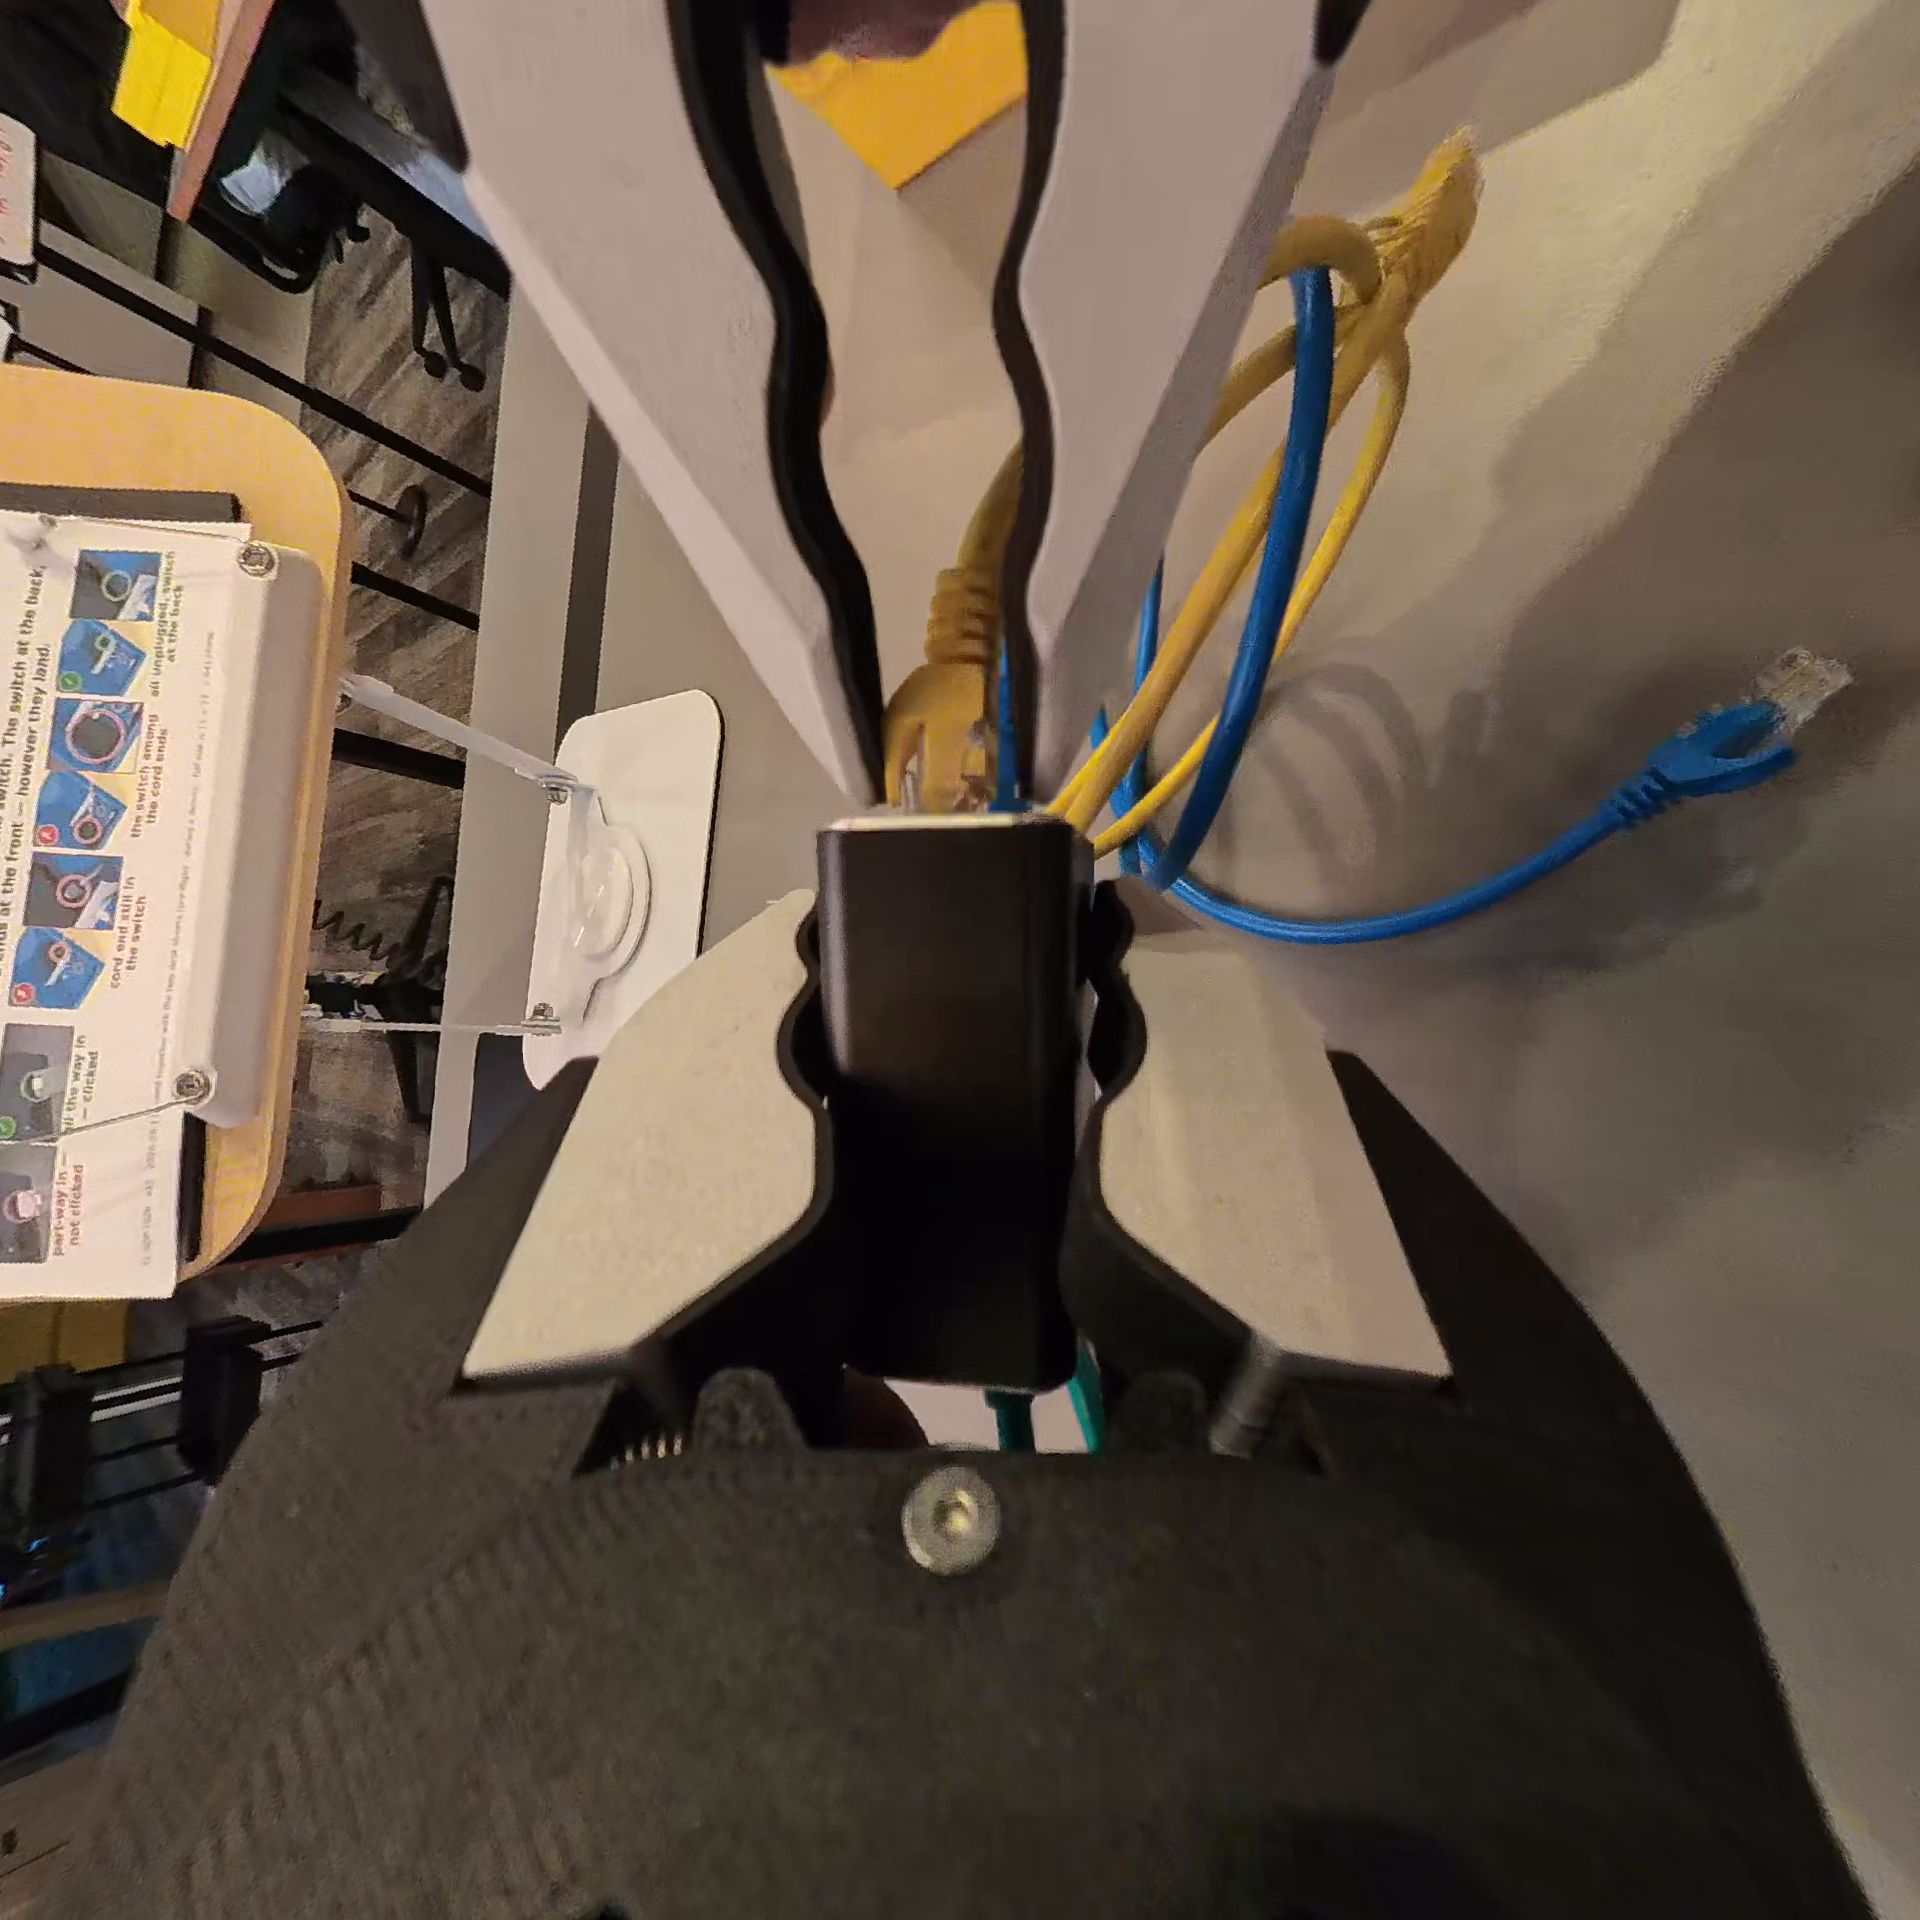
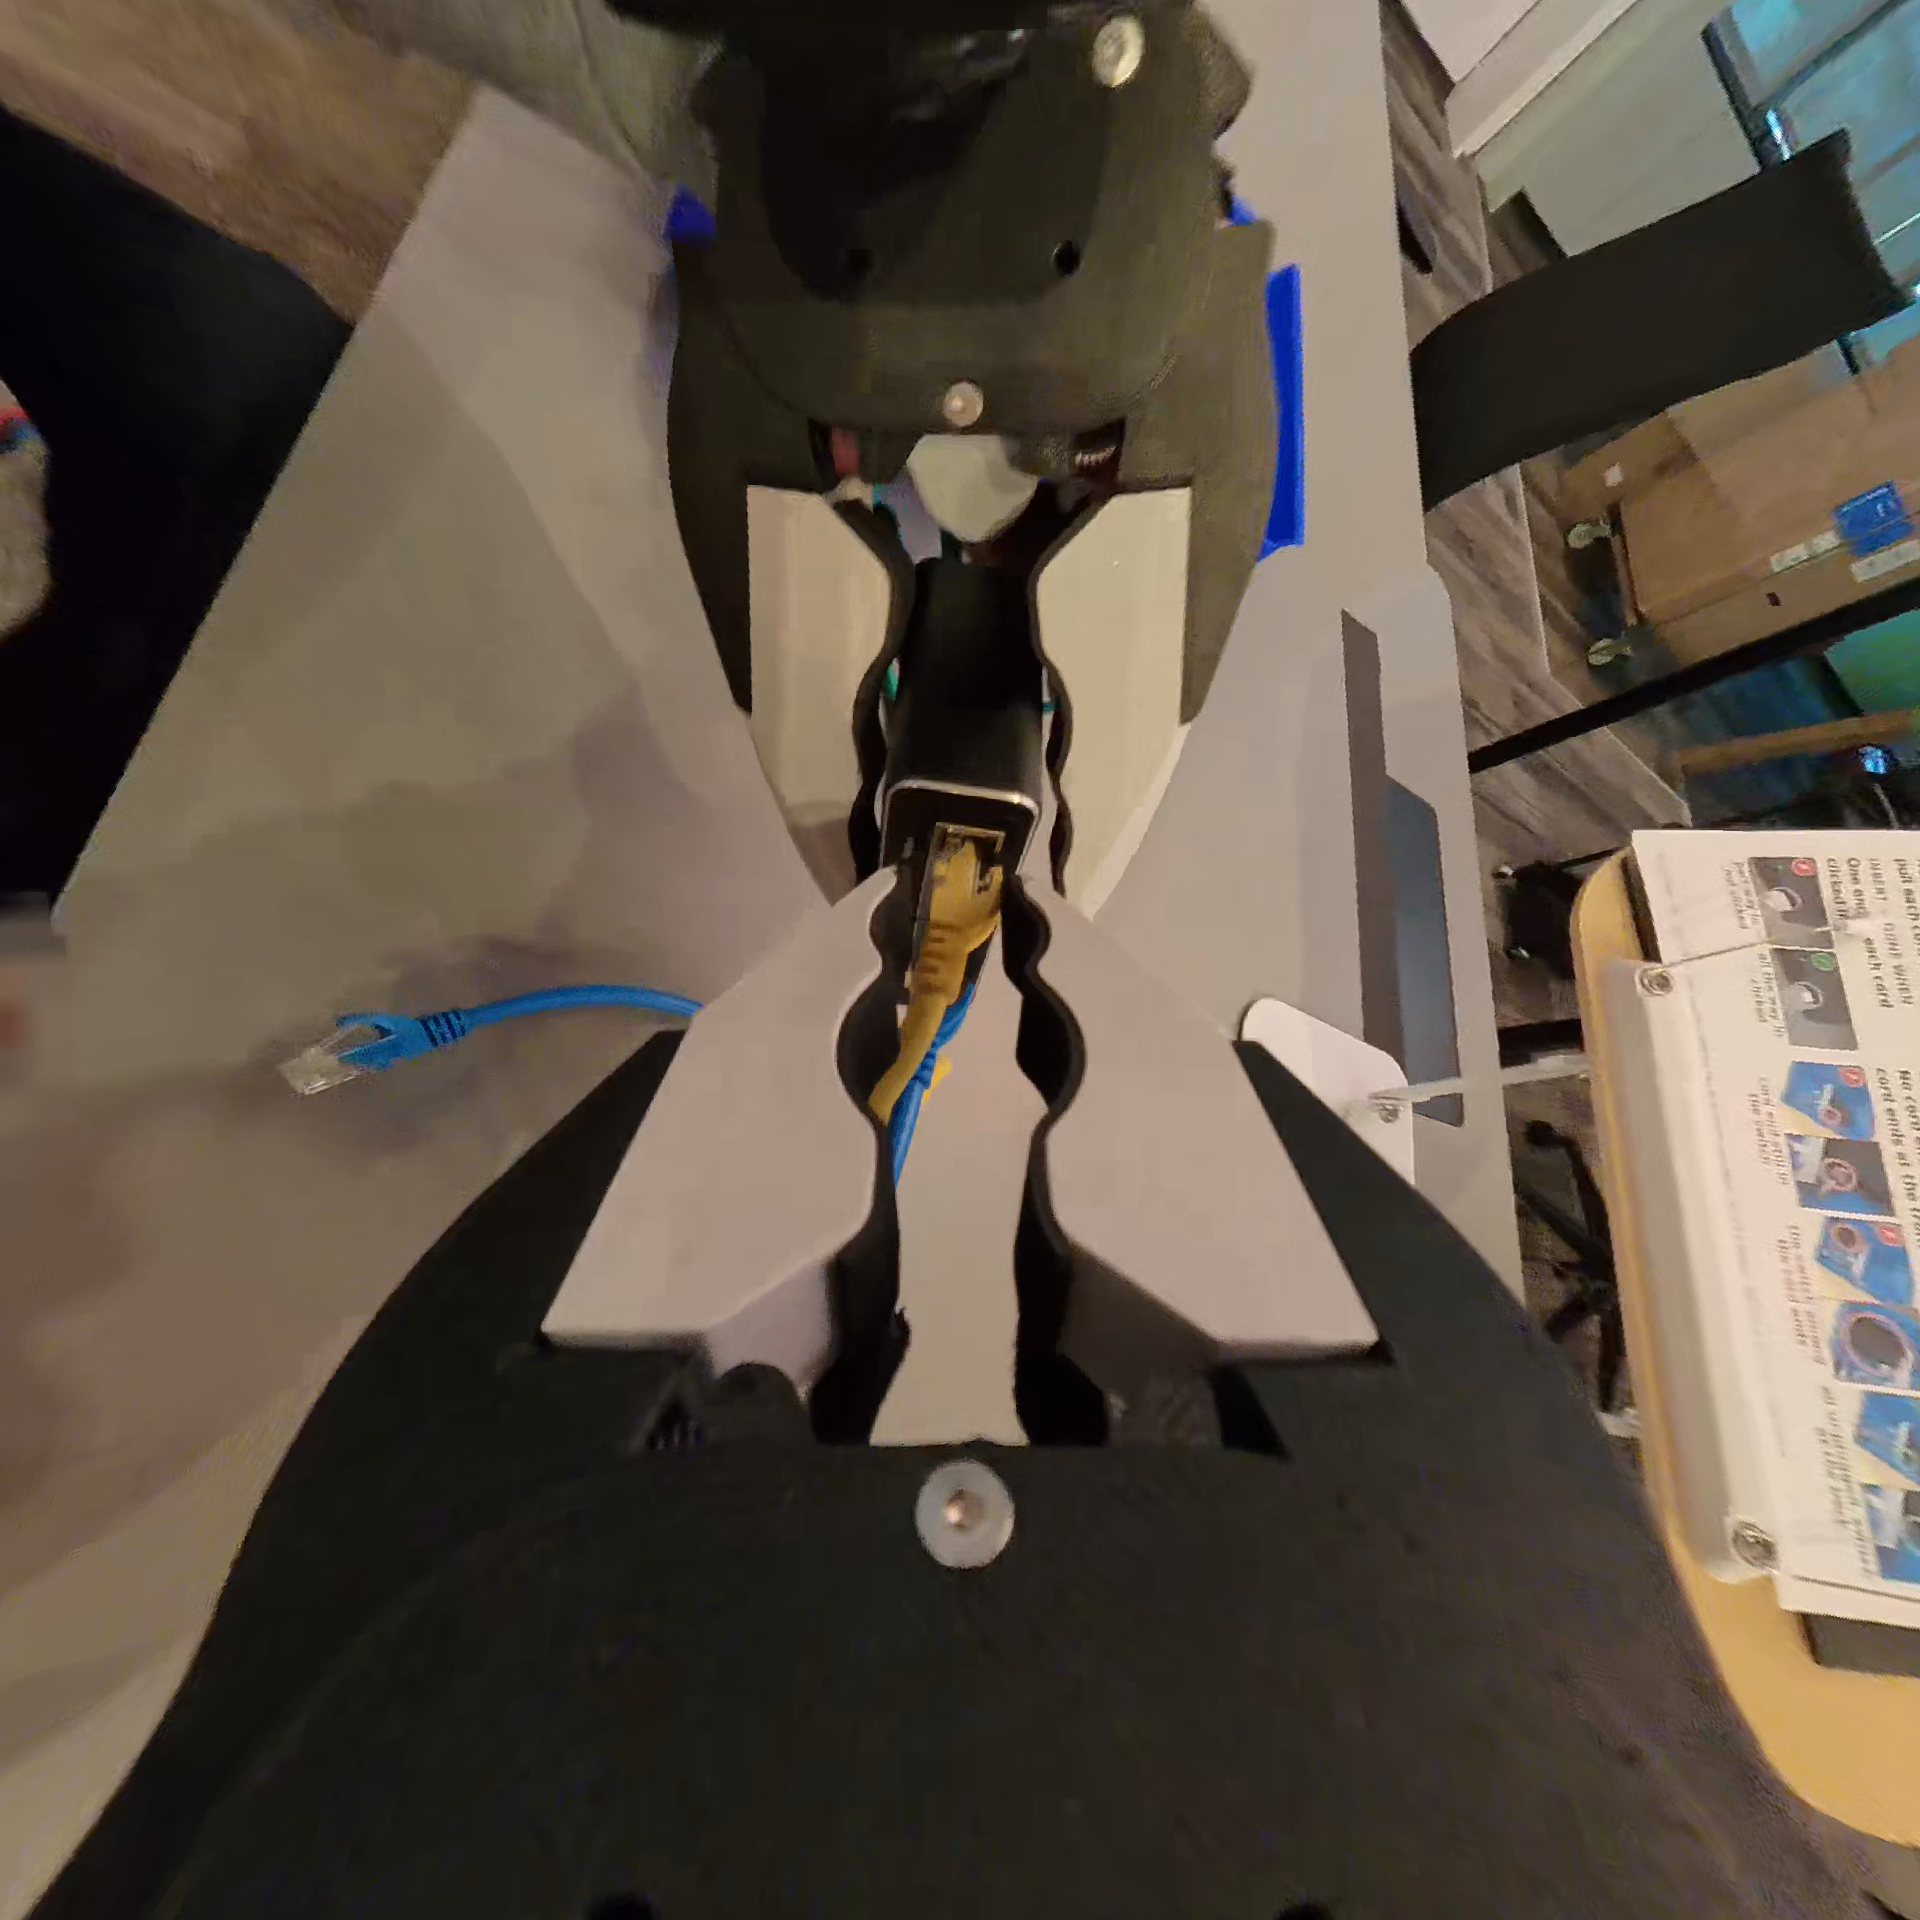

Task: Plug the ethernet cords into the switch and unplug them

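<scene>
The left gripper [image 1: 951, 997] was clamped on the black switch [image 1: 940, 1091], held above the tabletop [image 1: 1558, 727]. The right gripper [image 2: 951, 997] was closed on the yellow cord [image 2: 940, 961] at the switch's port. A blue cord's [image 1: 1455, 883] loose plug lay on the tabletop.

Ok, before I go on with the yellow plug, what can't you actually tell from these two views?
- Whether the yellow plug is fully seated in the switch: right wrist view is blurred and the port is in shadow.
- The other ports: left wrist view shows only the switch's dark side.
- Whether the right gripper pinches the plug: its boot fills the gap.
- Where the green cord goes: the switch and left gripper cover it.
</scene>
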{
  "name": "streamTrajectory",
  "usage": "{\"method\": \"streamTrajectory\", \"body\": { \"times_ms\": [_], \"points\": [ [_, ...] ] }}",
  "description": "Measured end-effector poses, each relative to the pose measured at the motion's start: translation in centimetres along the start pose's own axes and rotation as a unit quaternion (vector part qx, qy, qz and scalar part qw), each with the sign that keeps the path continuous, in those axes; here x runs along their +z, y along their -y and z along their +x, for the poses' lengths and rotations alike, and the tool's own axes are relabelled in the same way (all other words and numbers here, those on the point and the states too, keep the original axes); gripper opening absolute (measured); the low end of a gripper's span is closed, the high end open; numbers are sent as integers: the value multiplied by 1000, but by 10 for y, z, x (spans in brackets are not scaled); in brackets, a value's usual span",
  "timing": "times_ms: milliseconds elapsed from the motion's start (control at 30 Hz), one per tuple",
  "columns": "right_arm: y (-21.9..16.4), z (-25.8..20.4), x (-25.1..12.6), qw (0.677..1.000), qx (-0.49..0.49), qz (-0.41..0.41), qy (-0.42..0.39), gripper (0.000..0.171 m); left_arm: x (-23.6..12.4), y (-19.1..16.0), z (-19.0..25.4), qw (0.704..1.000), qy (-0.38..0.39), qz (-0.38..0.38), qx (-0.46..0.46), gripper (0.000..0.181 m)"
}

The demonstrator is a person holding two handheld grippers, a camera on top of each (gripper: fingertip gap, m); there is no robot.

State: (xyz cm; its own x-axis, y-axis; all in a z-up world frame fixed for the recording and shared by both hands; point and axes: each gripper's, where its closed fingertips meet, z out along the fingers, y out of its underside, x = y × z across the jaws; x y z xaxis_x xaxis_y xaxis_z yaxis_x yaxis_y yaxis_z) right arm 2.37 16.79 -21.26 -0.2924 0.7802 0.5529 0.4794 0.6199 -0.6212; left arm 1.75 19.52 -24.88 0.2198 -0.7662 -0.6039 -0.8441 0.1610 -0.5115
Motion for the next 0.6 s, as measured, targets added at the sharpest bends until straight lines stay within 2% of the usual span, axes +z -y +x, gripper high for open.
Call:
{"method": "streamTrajectory", "body": {
  "times_ms": [267,500,600],
  "points": [
    [2,0,-2,1000,-17,-12,-4,10,-1,3,1,1000,5,-5,8,46],
    [-4,-8,-1,995,-69,-60,45,9,4,1,4,1000,1,-22,19,46],
    [-3,-2,1,996,-62,-49,37,9,4,-2,0,1000,1,-15,1,46]
  ]
}}
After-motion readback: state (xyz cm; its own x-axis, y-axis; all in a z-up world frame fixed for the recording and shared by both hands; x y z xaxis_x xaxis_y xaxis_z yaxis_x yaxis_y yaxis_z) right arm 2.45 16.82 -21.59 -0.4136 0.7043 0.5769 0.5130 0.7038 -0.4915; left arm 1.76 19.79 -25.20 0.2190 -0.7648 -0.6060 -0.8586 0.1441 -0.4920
